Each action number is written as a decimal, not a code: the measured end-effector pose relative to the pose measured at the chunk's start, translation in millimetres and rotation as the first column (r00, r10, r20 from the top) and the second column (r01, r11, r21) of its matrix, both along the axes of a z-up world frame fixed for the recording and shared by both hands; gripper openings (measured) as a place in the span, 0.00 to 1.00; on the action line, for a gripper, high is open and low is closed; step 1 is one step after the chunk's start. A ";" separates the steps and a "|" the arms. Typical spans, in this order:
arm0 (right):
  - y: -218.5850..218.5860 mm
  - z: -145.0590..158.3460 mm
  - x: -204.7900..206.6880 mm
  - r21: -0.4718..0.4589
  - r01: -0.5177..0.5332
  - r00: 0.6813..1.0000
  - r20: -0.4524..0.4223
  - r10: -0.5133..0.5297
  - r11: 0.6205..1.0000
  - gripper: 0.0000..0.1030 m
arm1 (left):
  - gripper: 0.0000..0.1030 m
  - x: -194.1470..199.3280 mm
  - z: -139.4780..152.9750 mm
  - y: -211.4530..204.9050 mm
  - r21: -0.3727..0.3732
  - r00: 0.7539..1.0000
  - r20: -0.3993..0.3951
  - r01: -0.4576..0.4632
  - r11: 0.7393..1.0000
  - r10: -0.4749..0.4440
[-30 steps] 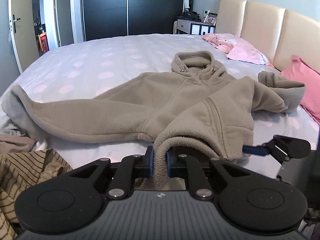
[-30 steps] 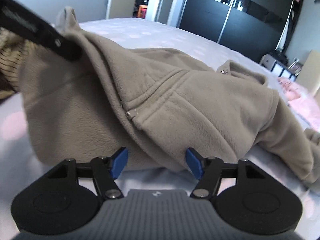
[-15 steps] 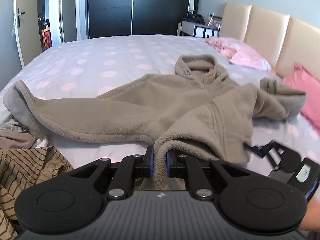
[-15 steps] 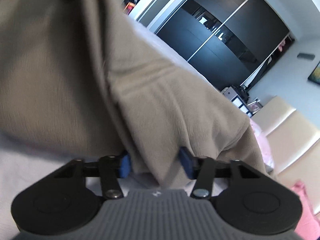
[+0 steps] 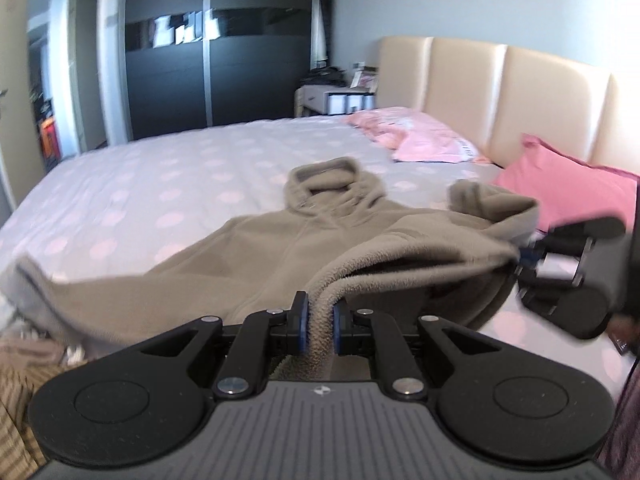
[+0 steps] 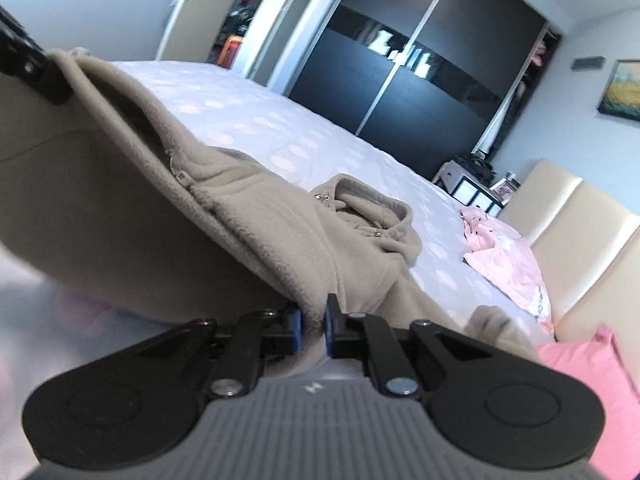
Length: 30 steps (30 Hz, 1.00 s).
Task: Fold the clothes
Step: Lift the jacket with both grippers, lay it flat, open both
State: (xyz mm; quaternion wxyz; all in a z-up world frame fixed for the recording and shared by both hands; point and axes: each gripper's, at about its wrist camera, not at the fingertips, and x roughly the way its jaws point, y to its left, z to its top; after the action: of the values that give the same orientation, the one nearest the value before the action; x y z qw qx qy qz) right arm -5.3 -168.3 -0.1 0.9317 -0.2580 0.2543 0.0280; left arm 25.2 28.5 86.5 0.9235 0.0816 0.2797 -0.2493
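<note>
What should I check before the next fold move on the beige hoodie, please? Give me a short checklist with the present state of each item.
1. Left tool shut on the hem of the beige hoodie: ok, fleece is pinched between its blue pads.
2. Right tool shut on the hem: ok, fabric sits between its pads.
3. Hem lifted off the bed between the two tools: ok, it hangs in an arch.
4. Hood and far sleeves lying flat: not ok, the sleeve near the pink pillow is bunched.
5. Landing area beyond the hood free: ok; the pink garment lies well off to the side.
6. Depth of each grip: cannot tell.
</note>
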 end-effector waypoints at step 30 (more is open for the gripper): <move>5.8 -89.7 -145.4 -0.038 -0.444 0.691 -0.650 0.315 0.895 0.28 | 0.16 -96.6 -143.1 -54.1 0.367 0.792 -0.517 0.548 0.752 -0.324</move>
State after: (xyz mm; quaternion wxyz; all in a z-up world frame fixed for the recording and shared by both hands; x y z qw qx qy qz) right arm -150.7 -162.5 -89.8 0.7364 -0.3693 0.4925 0.2805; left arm -71.5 -25.6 -56.6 0.6997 0.3259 0.4992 -0.3936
